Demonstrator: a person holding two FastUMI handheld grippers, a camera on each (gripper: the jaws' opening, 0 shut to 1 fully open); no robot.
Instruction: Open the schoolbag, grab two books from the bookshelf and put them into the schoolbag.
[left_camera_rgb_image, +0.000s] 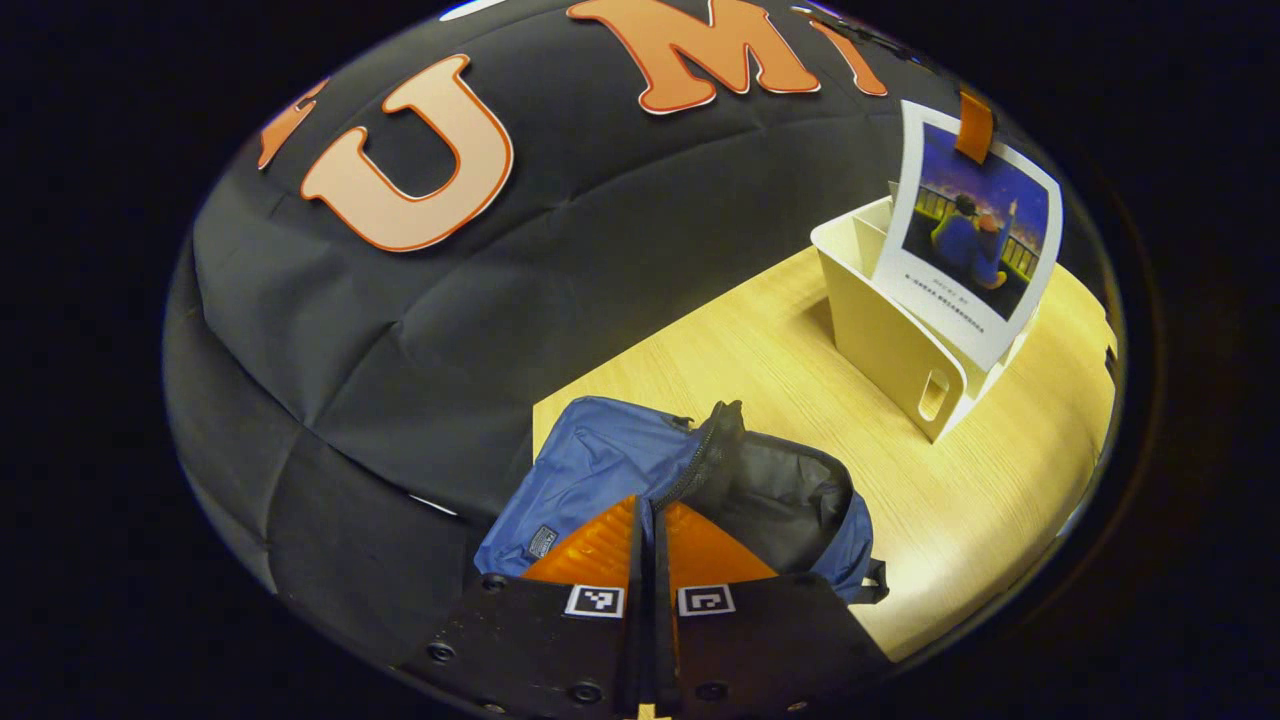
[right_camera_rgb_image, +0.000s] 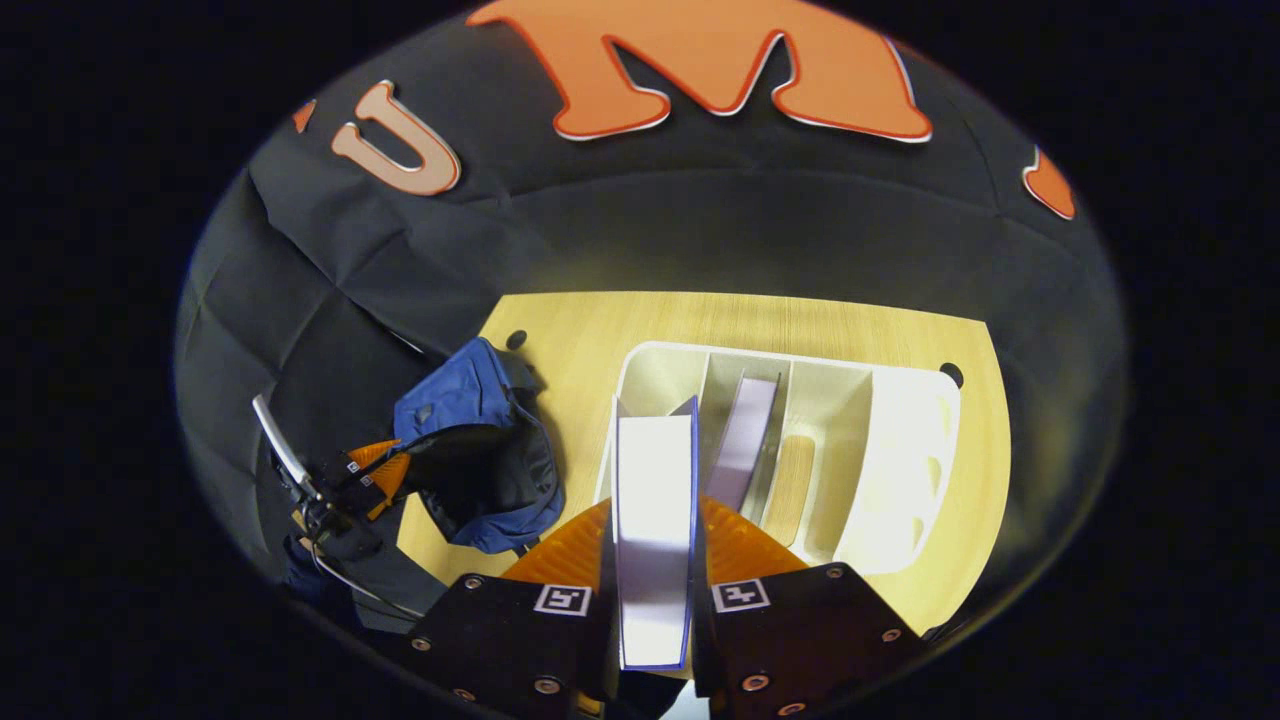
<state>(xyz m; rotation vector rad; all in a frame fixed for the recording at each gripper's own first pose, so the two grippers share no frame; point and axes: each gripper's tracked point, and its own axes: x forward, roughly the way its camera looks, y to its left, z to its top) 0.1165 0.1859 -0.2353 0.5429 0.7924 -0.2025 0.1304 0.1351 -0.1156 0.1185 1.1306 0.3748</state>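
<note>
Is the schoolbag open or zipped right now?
Open. The schoolbag has its zipper parted, showing dark lining; the left gripper holds its edge. The right gripper view shows its mouth gaping.

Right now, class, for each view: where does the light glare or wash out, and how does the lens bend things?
Right gripper view: glare washes out the book in the right tongs; the table edge bows. Left gripper view: the table glows bright, and the bookshelf leans.
</note>
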